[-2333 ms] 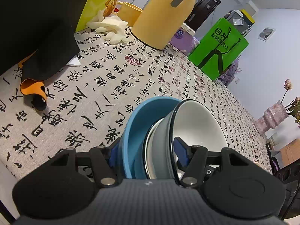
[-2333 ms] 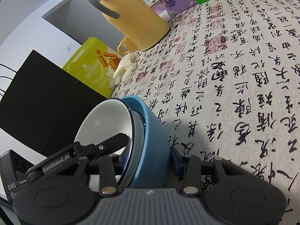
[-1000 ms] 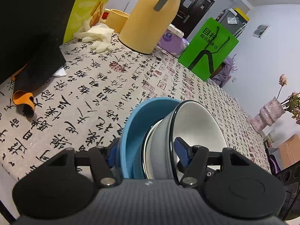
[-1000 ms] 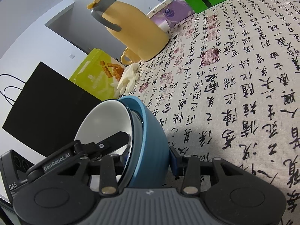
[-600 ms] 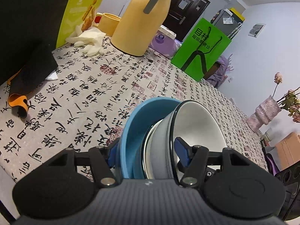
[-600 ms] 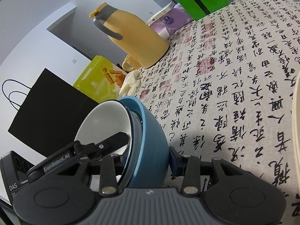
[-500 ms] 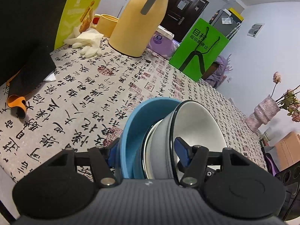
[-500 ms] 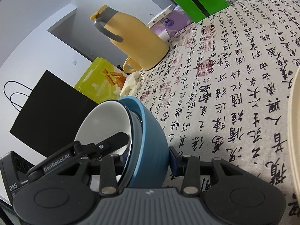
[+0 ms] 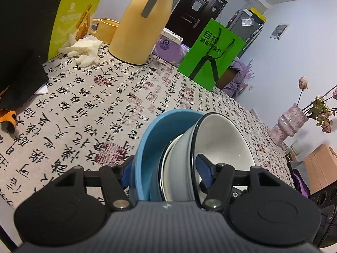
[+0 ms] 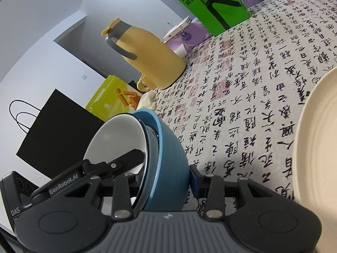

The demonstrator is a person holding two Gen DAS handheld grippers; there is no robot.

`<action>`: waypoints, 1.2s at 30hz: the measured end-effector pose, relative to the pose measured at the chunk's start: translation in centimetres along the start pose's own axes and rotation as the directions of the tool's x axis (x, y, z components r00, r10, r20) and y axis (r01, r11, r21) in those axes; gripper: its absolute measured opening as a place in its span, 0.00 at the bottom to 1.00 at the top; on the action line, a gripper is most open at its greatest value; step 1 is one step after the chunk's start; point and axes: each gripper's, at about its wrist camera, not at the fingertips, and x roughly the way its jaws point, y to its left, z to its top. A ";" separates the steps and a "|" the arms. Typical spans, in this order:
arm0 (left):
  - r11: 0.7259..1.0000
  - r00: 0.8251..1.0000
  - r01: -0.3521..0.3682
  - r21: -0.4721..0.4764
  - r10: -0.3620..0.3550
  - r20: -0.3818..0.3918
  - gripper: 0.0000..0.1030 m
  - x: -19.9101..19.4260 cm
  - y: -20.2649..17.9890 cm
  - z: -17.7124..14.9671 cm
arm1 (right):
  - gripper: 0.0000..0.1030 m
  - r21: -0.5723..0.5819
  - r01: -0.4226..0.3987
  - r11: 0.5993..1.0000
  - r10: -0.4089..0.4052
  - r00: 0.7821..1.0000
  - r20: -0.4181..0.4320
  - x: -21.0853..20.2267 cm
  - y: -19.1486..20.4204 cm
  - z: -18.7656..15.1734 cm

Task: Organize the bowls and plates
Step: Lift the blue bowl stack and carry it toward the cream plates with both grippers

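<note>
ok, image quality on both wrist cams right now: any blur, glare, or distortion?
Left wrist: sharp, strong fisheye bending of the tablecloth, soft sheen inside the white bowl, black corner vignette. Right wrist: also sharp, a shadow on the cloth beside the blue bowl, cream plate cropped at the edge.

The cream plate [image 10: 316,147] is cut off by the right edge. The black bag [image 9: 23,31] runs off the left edge and hides most of the orange thing [image 9: 8,118]. The bowls' [image 9: 168,158] bottoms hide behind the gripper body. The bag's writing is too small to read.
</note>
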 end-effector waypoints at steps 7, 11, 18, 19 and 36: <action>1.000 1.000 0.011 0.010 -0.011 0.004 0.60 0.0 -1.3 -0.2 | 0.37 0.000 0.000 1.000 0.000 1.000 0.015 -1.3 -0.5 0.5; 1.000 1.000 0.019 0.016 -0.019 0.007 0.60 0.0 -2.1 -0.4 | 0.37 -0.002 0.001 1.000 -0.001 1.000 0.023 -2.0 -0.8 0.6; 0.999 1.000 0.028 0.028 -0.028 0.005 0.60 0.2 -3.5 -0.8 | 0.37 0.004 0.002 1.000 -0.002 0.999 0.038 -3.4 -1.6 1.0; 0.999 1.000 0.029 0.030 -0.029 0.004 0.60 0.2 -3.7 -0.9 | 0.37 0.005 0.002 1.000 -0.002 0.999 0.040 -3.6 -1.7 1.0; 0.996 0.999 0.047 0.073 -0.047 0.000 0.60 0.5 -7.4 -2.0 | 0.37 0.022 0.003 1.000 -0.004 0.996 0.084 -6.9 -3.5 1.6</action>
